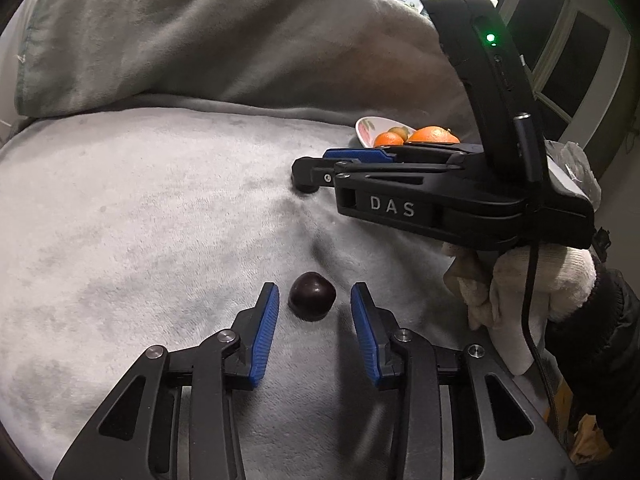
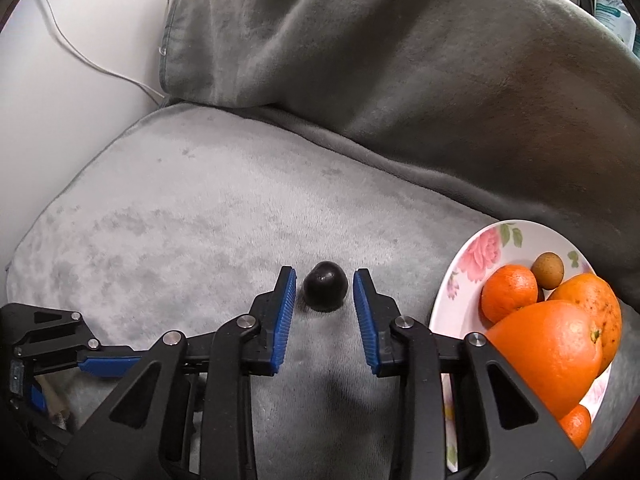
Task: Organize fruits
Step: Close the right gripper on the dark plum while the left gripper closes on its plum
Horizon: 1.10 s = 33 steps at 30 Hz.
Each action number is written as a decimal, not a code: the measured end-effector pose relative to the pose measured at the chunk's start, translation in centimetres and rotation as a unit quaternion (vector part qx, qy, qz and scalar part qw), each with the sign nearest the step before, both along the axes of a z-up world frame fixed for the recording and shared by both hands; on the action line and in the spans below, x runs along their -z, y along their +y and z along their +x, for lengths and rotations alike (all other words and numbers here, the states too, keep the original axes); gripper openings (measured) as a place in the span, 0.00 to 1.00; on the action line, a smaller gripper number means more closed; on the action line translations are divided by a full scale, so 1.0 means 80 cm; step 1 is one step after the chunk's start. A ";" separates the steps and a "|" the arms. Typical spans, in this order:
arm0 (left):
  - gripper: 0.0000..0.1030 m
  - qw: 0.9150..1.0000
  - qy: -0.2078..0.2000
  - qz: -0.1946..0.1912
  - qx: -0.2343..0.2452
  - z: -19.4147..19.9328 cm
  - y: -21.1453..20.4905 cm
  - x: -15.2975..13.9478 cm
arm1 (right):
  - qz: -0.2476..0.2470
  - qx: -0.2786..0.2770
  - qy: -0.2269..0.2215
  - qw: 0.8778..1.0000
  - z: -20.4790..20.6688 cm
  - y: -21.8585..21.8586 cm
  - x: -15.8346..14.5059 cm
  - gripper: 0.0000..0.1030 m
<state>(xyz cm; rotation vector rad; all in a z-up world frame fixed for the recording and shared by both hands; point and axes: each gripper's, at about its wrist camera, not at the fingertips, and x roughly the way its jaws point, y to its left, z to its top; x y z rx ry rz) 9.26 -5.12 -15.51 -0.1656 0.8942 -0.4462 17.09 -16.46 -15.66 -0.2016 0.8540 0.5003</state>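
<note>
**A:** Left claw (image 1: 315, 286) is low over the blanket (image 1: 140, 240), jaws spread wide, nothing in them. The plum (image 1: 311, 296) sits right at the gap between its blue pads (image 1: 266, 320), with daylight on both sides.

**B:** Touching either pad?

**A:** No, it's loose on the blanket and clear of both.

**B:** And the right claw (image 2: 324, 271)?

**A:** Spread wide too, and empty! From its own camera the same plum (image 2: 325, 286) lines up dead centre at its fingertips. From the left camera, though, that claw (image 1: 304, 178) is ahead and to the right of the left claw, pointing across to the left, with the plum nearer the left claw's tips. Whether the right claw is really around the plum or only above it, I cannot tell.

**B:** Who's driving it?

**A:** A white-gloved hand (image 1: 540, 280) grips its handle.

**B:** The other fruit?

**A:** It's all on the flowered plate (image 2: 480, 248), just right of the right claw: a pile of oranges (image 2: 548, 348), with a small brown fruit (image 2: 547, 270) behind them. The plate is well apart from the plum.

**B:** Anything beyond?

**A:** A grey cushion (image 2: 360, 60) is heaped up ahead of both claws.
</note>
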 end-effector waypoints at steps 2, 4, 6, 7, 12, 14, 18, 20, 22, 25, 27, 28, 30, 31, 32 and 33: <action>0.35 1.000 0.003 0.003 -0.001 0.001 -0.001 0.001 | -0.003 0.002 0.002 1.000 0.002 0.001 0.003 0.30; 0.35 1.000 0.002 0.005 -0.001 0.004 -0.004 0.001 | -0.003 0.004 0.004 1.000 0.004 0.001 0.005 0.30; 0.34 1.000 0.002 0.008 0.000 0.005 -0.006 0.001 | -0.003 0.004 0.005 1.000 0.006 0.002 0.006 0.30; 0.34 1.000 0.002 0.010 0.000 0.005 -0.008 0.001 | -0.004 0.003 0.005 1.000 0.006 0.003 0.006 0.30; 0.32 1.000 0.001 0.017 0.000 0.007 -0.014 0.001 | -0.008 0.000 0.005 1.000 0.009 0.006 0.009 0.30; 0.31 1.000 0.002 0.019 0.000 0.008 -0.016 0.002 | -0.009 -0.001 0.006 1.000 0.009 0.008 0.009 0.30; 0.28 1.000 0.005 0.018 -0.002 0.011 -0.015 0.005 | -0.013 -0.007 0.007 1.000 0.009 0.010 0.010 0.26; 0.25 1.000 0.006 0.016 -0.002 0.014 -0.014 0.006 | -0.015 -0.007 0.005 1.000 0.008 0.012 0.011 0.26; 0.22 1.000 0.007 0.014 -0.001 0.014 -0.014 0.006 | -0.013 -0.007 0.006 1.000 0.009 0.011 0.011 0.26; 0.21 1.000 0.008 0.009 -0.001 0.016 -0.012 0.006 | -0.011 -0.006 0.005 1.000 0.009 0.011 0.011 0.26; 0.21 1.000 0.010 0.002 -0.001 0.018 -0.010 0.007 | -0.010 -0.005 0.004 1.000 0.009 0.011 0.011 0.25; 0.21 1.000 0.012 -0.001 -0.001 0.018 -0.009 0.007 | -0.009 -0.004 0.003 1.000 0.009 0.011 0.010 0.25; 0.21 1.000 0.012 -0.004 -0.001 0.018 -0.007 0.008 | -0.008 -0.001 0.000 1.000 0.006 0.010 0.008 0.25; 0.21 1.000 0.012 -0.004 -0.001 0.018 -0.007 0.008 | -0.006 0.000 -0.001 1.000 0.006 0.009 0.007 0.25; 0.20 1.000 0.012 -0.003 -0.001 0.018 -0.007 0.007 | -0.003 0.001 -0.001 1.000 0.006 0.007 0.006 0.25; 0.20 1.000 0.011 -0.002 -0.001 0.018 -0.006 0.007 | 0.001 0.003 -0.002 1.000 0.005 0.005 0.005 0.25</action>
